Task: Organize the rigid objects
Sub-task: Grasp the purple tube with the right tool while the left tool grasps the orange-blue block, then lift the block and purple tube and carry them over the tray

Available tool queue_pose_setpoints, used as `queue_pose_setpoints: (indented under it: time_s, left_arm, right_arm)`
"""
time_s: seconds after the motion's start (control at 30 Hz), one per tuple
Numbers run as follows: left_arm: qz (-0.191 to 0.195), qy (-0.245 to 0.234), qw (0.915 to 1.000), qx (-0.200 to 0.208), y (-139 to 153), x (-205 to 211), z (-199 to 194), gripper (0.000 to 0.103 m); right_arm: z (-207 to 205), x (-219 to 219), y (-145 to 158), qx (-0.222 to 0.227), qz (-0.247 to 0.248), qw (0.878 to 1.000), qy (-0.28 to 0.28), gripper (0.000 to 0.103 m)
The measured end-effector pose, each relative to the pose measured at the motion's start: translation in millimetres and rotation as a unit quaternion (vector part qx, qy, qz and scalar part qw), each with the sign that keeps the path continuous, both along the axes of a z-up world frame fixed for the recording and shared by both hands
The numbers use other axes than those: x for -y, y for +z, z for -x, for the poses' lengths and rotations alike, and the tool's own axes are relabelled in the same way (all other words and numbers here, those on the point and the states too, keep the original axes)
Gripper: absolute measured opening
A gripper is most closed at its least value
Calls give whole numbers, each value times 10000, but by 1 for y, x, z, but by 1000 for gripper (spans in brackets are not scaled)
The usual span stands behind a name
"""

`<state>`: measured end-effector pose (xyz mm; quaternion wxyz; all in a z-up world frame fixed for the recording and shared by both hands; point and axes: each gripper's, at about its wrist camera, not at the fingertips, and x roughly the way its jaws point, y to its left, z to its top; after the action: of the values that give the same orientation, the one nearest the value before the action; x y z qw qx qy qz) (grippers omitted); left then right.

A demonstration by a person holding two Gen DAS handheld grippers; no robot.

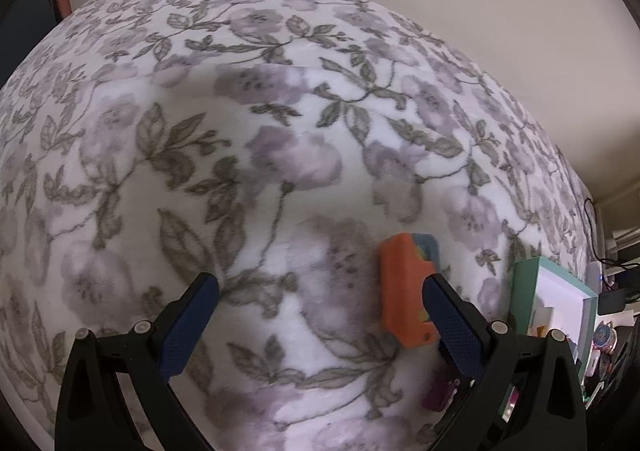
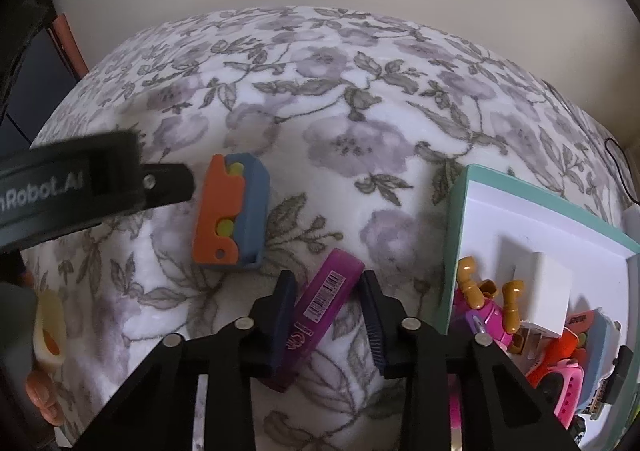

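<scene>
An orange and blue plastic toy block [image 2: 231, 213] lies on the floral blanket [image 2: 344, 123]. It also shows in the left wrist view [image 1: 406, 287], just inside my left gripper's right finger. My left gripper [image 1: 320, 287] is open wide and empty; its body shows in the right wrist view [image 2: 92, 187] to the left of the block. A purple tube-shaped case [image 2: 318, 311] with a barcode lies between the fingers of my right gripper [image 2: 328, 291]; the jaws stand open around it with a gap on the right side.
A teal-rimmed white box [image 2: 454, 251] stands at the right, holding several small toys: a white block [image 2: 540, 295], a pink figure [image 2: 492, 321], orange and pink items. It shows in the left wrist view [image 1: 524, 291] too. A wall lies beyond the bed. Clutter and cables sit far right.
</scene>
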<state>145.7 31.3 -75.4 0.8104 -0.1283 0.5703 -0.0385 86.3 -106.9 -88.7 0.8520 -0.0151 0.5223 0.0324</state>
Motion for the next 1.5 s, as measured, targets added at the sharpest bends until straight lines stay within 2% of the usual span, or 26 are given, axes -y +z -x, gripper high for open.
queue_pose_setpoints:
  time_s: [0.17, 0.37, 0.47, 0.63, 0.73, 0.8, 0.87, 1.13, 1.33, 1.5]
  left_arm:
    - [-67, -230, 9996, 159, 3, 17, -2, 101]
    - [-379, -525, 9974, 328, 1, 38, -2, 99]
    - [-474, -634, 9963, 340, -2, 44, -3, 82]
    - [-520, -798, 9949, 337, -7, 53, -2, 75]
    - [-533, -941, 9935, 360, -5, 60, -1, 64]
    - [-571, -1081, 9917, 392, -4, 65, 0, 52]
    - [-586, -1218, 9899, 418, -3, 71, 1, 46]
    - [-1121, -1604, 9789, 580, -3, 90, 10, 47]
    - [-1125, -1652, 9787, 465, -12, 91, 12, 48]
    - [-1092, -1649, 9796, 347, -13, 89, 13, 44]
  right_arm:
    - [1, 3, 1, -29, -79, 10000, 20, 24]
    - [3, 11, 1, -61, -215, 9997, -42, 23]
    - [3, 13, 2, -59, -245, 9997, -52, 23]
    - [3, 14, 3, -61, -250, 9997, -40, 23]
    - [4, 14, 3, -69, -242, 9997, -22, 23]
    - [4, 14, 2, -80, -228, 9997, 0, 23]
    - [5, 13, 2, -85, -222, 9997, 17, 23]
    - [10, 17, 2, -167, -326, 9993, 2, 23]
    - [15, 17, 4, -197, -346, 9992, 28, 23]
    - [17, 16, 5, -207, -323, 9992, 59, 23]
